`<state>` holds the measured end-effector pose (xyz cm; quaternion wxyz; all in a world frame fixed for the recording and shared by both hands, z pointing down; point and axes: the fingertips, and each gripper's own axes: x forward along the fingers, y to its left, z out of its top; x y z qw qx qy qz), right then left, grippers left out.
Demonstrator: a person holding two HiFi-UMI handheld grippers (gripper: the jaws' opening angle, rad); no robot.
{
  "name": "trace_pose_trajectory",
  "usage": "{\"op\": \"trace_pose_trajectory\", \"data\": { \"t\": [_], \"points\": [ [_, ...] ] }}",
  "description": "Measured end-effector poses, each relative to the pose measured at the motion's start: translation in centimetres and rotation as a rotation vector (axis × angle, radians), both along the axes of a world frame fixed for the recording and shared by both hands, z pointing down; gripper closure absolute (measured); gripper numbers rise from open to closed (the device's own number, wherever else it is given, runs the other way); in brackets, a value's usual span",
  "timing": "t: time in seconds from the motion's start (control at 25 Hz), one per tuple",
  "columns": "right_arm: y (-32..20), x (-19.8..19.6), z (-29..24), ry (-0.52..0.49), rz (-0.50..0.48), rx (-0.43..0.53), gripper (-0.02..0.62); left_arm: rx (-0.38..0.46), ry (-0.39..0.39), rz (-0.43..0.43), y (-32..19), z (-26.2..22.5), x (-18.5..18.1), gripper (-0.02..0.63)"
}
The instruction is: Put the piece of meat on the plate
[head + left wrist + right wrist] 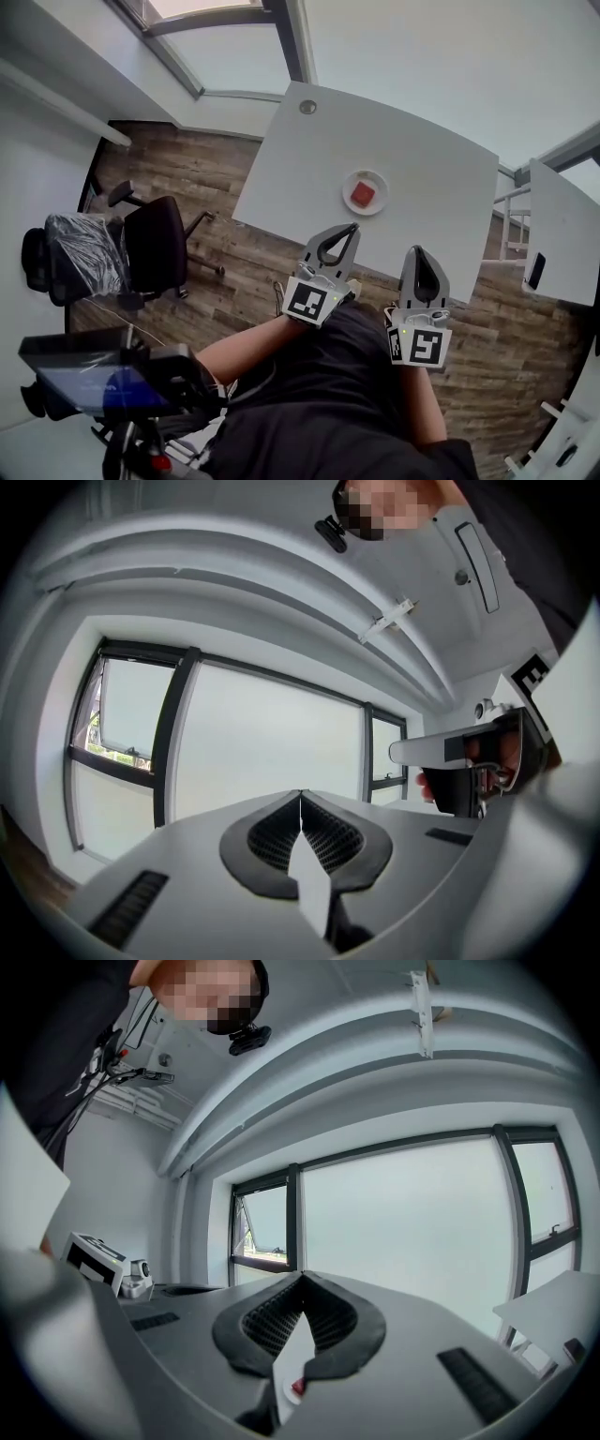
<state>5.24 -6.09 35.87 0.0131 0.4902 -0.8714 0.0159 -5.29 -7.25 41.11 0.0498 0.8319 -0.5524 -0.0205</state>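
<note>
Nearest to me, the left gripper (352, 228) and the right gripper (415, 250) sit side by side above the dark-clothed lap (319, 394), short of the near edge of the white table (431, 197). Each gripper's body hides the hand that holds it; only one forearm (248, 345) shows.

- Left gripper: tips pressed together, nothing between them.
- Right gripper: tips likewise together, nothing held.

In the right gripper view, the slot behind the closed tips shows a white sliver and a red spot (298, 1387), too small to identify. In the left gripper view, the right gripper is partly cut off at the frame's right.

Farther out, the plate (346, 190) rests mid-table. The piece of meat (364, 195) lies on it, well apart from both grippers.

At the far right, a second table (562, 225) is cut off by the frame. It carries a small dark item (535, 270) that I cannot make out.
</note>
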Motion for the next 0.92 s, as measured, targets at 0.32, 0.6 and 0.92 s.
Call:
{"op": "trace_pose_trajectory", "data": {
  "t": [0.32, 0.6, 0.92],
  "points": [
    [-0.1, 0.2, -0.1, 0.007, 0.010, 0.012, 0.589, 0.019, -0.014, -0.038, -0.3, -0.9, -1.1, 0.600],
    [0.6, -0.1, 0.3, 0.014, -0.006, 0.003, 0.589, 0.069, -0.054, -0.029, 0.3, -1.8, -0.9, 0.600],
    [2.0, -1.0, -0.2, 0.013, -0.067, 0.023, 0.589, 0.065, -0.042, -0.009, 0.6, -1.6, -0.4, 0.600]
  ]
}}
